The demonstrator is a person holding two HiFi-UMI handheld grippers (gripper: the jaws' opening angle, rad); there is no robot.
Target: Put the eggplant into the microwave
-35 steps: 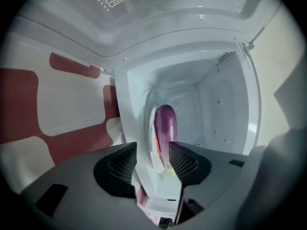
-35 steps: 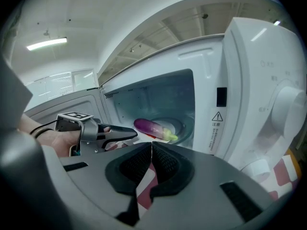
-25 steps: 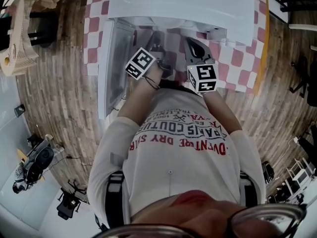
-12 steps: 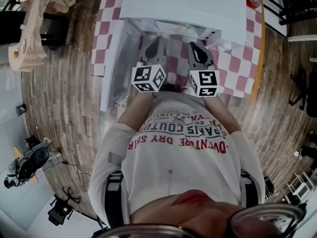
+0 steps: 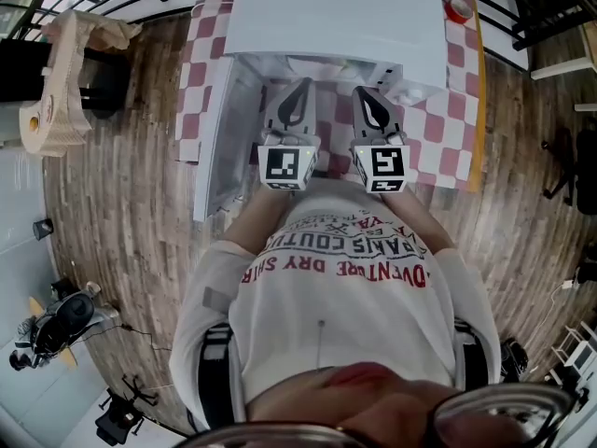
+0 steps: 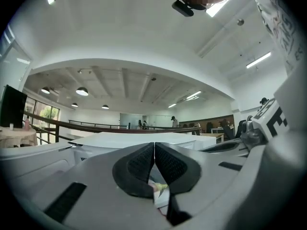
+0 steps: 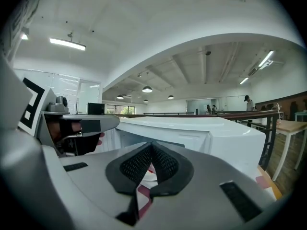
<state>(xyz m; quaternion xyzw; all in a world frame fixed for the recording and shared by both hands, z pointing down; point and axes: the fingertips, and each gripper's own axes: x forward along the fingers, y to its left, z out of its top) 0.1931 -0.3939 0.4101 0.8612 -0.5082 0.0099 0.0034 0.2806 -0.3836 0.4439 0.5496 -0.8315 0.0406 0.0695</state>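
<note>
The white microwave (image 5: 336, 17) stands on a red-and-white checkered table (image 5: 448, 119), its door (image 5: 219, 129) swung open to the left. My left gripper (image 5: 297, 90) and right gripper (image 5: 369, 96) hover side by side, level, just in front of the open cavity. In the left gripper view the left gripper (image 6: 154, 145) is shut with its pads meeting and nothing held. The right gripper (image 7: 152, 146) is also shut and empty in its own view. I cannot make out the eggplant; only a small green and pale scrap shows below the left jaws.
A red tape roll (image 5: 458, 9) lies on the table's far right corner. A pale cardboard stand (image 5: 56, 73) is on the wooden floor to the left, with equipment (image 5: 56, 320) lower left. Dark railings run behind the table.
Both grippers have risen in front of the microwave. The left one has rolled upright, so its marker cube now faces up, level with the right one.
</note>
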